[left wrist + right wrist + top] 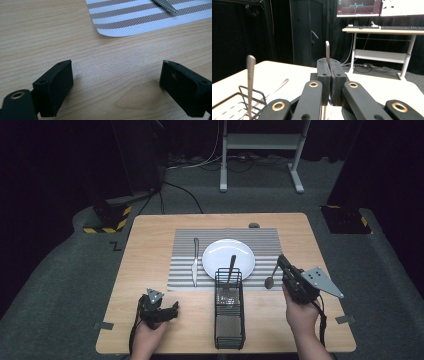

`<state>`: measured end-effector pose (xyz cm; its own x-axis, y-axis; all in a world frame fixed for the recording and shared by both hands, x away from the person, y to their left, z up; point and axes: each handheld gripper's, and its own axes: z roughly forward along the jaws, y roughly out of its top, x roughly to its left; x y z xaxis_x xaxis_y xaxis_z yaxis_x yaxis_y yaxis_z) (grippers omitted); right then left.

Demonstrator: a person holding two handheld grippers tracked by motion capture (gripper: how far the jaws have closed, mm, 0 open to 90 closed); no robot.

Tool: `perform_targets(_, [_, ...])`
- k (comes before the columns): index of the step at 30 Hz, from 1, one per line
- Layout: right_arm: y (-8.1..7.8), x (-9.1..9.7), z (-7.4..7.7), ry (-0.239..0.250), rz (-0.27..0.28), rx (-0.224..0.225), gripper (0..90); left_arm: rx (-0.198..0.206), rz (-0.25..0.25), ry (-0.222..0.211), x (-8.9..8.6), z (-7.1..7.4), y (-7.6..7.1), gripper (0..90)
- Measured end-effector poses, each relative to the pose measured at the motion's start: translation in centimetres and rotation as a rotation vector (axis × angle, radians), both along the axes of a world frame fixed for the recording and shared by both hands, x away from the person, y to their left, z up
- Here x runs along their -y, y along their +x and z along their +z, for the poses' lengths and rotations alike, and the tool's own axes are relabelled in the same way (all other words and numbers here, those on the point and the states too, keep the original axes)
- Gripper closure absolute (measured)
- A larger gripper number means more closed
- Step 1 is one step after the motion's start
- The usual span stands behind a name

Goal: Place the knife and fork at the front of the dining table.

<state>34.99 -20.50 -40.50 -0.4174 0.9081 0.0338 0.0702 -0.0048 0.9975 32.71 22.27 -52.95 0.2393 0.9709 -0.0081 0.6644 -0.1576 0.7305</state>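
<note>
Rightward, the right claw (281, 261) is clenched on a spoon (272, 276), held tilted over the striped mat (182, 257) beside the plate (245, 255). The left claw (170, 309) rests released, low on the worktop (145, 240).

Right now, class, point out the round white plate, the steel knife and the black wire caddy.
Round white plate (220, 251), high view, bare left part.
Steel knife (194, 265), high view, blade.
Black wire caddy (229, 322), high view, mesh floor.

Table (150, 245) evenly lit from above, surroundings dark; right gripper view's foreground soft.
</note>
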Motion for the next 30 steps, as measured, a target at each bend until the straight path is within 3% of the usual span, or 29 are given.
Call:
perform_targets(10, [2.3, -0.3, -2.3, -0.005, 0.005, -0.063, 88.5, 0.001, -0.001, -0.002, 0.0, 0.0, 0.0, 11.7])
perform_targets(18, [3.9, -1.1, -3.1, -0.006, 0.006, -0.084, 88.5, 0.001, -0.001, 0.002, 0.0, 0.0, -0.2, 12.0])
perform_targets(25, [5.2, -1.3, -3.1, 0.007, -0.013, -0.076, 88.4, 0.003, -0.001, 0.000, 0.0, 0.0, -0.2, 12.1])
perform_targets(30, [5.9, -1.5, -3.9, -0.005, -0.013, -0.105, 88.2, 0.003, -0.001, 0.000, 0.0, 0.0, -0.2, 12.1])
